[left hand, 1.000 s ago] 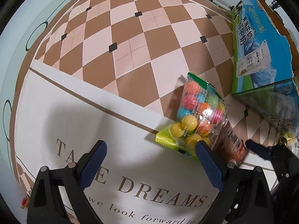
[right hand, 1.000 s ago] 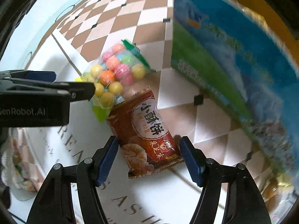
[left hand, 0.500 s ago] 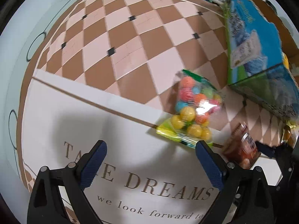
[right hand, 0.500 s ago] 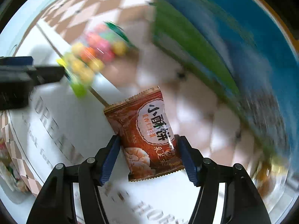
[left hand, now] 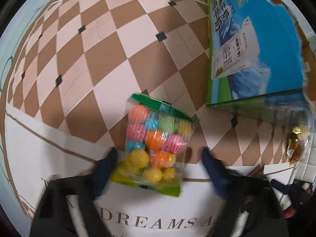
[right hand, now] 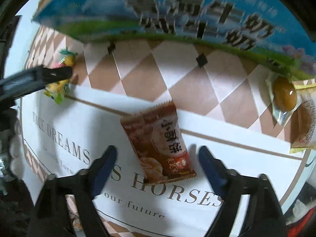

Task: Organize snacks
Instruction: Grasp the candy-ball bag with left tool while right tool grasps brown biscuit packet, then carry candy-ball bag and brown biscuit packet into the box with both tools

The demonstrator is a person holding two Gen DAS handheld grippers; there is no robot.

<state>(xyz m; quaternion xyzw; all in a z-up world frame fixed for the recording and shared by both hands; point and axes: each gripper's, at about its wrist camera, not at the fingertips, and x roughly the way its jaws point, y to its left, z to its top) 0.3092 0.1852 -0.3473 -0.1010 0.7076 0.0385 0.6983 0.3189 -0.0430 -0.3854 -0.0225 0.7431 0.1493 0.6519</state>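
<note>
Left gripper (left hand: 159, 159): jaws closing around the bag of coloured candy balls (left hand: 157, 148) at lower centre of its view — the left finger seems to touch the bag, the right stands clear. Right gripper (right hand: 156, 158): jaws opening, the brown biscuit packet (right hand: 160, 144) lying loose between them on the table (right hand: 246, 164). Blue milk carton box (left hand: 250, 45) fills the upper right of the left view — a wrapped egg snack (right hand: 284, 96) lies just below it.

Both wrist views look steeply down, close over the mat (left hand: 49, 154), sharing the milk carton (right hand: 177, 11).
</note>
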